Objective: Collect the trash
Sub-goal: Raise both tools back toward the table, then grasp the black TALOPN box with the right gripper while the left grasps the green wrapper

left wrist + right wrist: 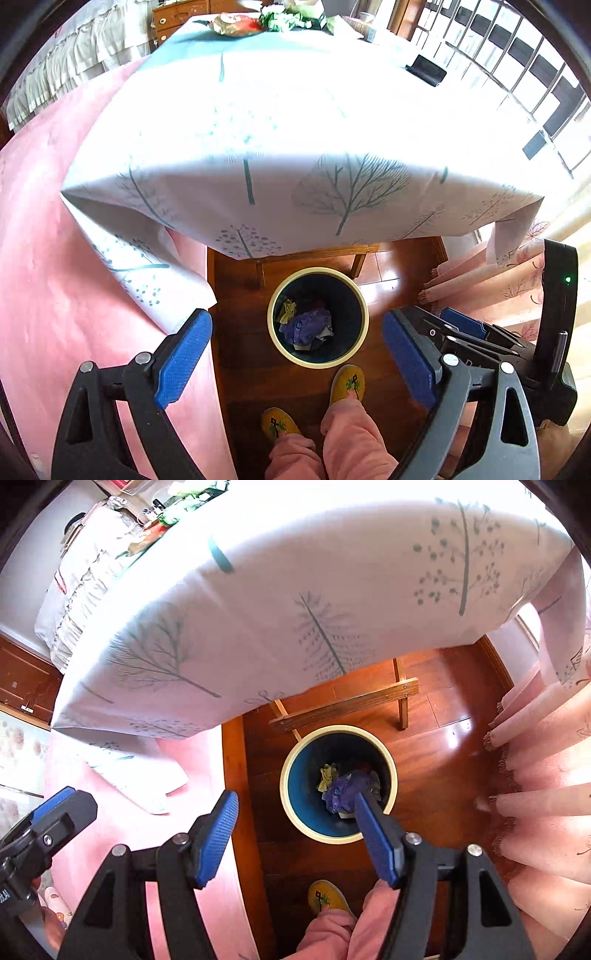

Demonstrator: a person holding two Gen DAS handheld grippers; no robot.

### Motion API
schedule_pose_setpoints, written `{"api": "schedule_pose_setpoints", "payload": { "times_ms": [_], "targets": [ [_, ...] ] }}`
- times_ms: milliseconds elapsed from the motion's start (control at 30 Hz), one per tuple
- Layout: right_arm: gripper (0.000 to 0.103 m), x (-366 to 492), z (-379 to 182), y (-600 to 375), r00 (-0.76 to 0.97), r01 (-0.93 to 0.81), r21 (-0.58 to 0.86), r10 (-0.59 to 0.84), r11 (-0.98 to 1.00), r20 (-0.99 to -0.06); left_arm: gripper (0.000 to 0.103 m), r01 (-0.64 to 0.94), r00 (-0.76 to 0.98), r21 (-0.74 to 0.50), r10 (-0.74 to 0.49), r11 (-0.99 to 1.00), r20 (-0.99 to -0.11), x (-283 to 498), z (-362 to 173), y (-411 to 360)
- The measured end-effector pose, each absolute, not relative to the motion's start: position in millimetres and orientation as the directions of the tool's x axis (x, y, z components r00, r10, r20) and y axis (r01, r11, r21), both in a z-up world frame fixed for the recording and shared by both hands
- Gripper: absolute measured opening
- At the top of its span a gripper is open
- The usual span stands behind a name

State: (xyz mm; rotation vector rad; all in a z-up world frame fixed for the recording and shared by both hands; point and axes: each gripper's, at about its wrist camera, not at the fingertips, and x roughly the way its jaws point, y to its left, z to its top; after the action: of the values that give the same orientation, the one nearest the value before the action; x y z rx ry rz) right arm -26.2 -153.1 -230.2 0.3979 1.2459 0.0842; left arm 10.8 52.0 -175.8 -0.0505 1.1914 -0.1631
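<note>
A round bin point(360, 332) point(295, 825) with a cream rim and dark blue inside stands on the wooden floor below the table's near edge. Inside lie a crumpled purple wrapper point(308, 325) point(341, 792), a yellow-green scrap point(287, 309) point(327, 775) and other bits. My left gripper point(297, 343) hangs high above the bin, open, nothing between its blue pads. My right gripper point(295, 812) is also open and empty above the bin; it shows in the left wrist view at the right point(461, 325). On the far end of the table lie a red-and-tan packet point(234, 24) and green wrappers point(284, 18).
A table with a white tree-print cloth point(295, 122) point(258, 602) fills the upper view; its wooden crossbar point(343, 703) stands just behind the bin. A pink bed cover point(55, 258) lies left, pink curtains point(546, 775) right. The person's yellow slippers point(347, 384) and pink trousers stand before the bin.
</note>
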Motion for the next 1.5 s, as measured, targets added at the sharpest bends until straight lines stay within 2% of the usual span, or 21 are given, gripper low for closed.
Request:
{"api": "schedule_pose_setpoints", "payload": {
  "times_ms": [433,800,1000,1167,1333,1400,1500],
  "targets": [
    [0.067,-46.2,-63.1,-149.6,0.52,0.079,0.276,0.197,0.958,-0.831,0.093,0.186,0.546,-0.089,-0.178,0.979,-0.819,-2.5,-16.2,61.9],
    [0.068,-25.2,1.7,-161.3,0.648,0.085,0.234,0.125,0.968,-0.752,0.093,0.208,0.641,-0.087,-0.203,0.974,-0.74,3.9,45.3,72.0],
    [0.068,-1.0,11.8,-172.8,0.67,0.088,0.21,0.098,0.974,-0.736,0.093,0.193,0.645,-0.108,-0.209,0.975,-0.735,23.6,51.9,76.0],
    [0.068,39.5,3.9,-186.5,0.663,0.062,0.153,0.074,0.986,-0.745,0.093,0.175,0.598,-0.125,-0.206,0.977,-0.774,63.0,32.7,70.8],
    [0.07,108.3,-18.7,-212.7,0.628,0.012,0.124,0.089,0.992,-0.773,0.093,0.135,0.541,-0.136,-0.188,0.981,-0.82,120.6,1.3,54.3],
    [0.075,142.4,-30.7,-222.4,0.611,-0.024,0.107,0.1,0.994,-0.785,0.093,0.109,0.524,-0.125,-0.164,0.986,-0.836,147.3,-10.7,43.6],
    [0.076,190.1,-47.9,-233.6,0.58,-0.106,0.063,0.113,0.992,-0.807,0.093,0.047,0.495,-0.133,-0.139,0.99,-0.858,186.1,-25.1,27.4]
  ]
}}
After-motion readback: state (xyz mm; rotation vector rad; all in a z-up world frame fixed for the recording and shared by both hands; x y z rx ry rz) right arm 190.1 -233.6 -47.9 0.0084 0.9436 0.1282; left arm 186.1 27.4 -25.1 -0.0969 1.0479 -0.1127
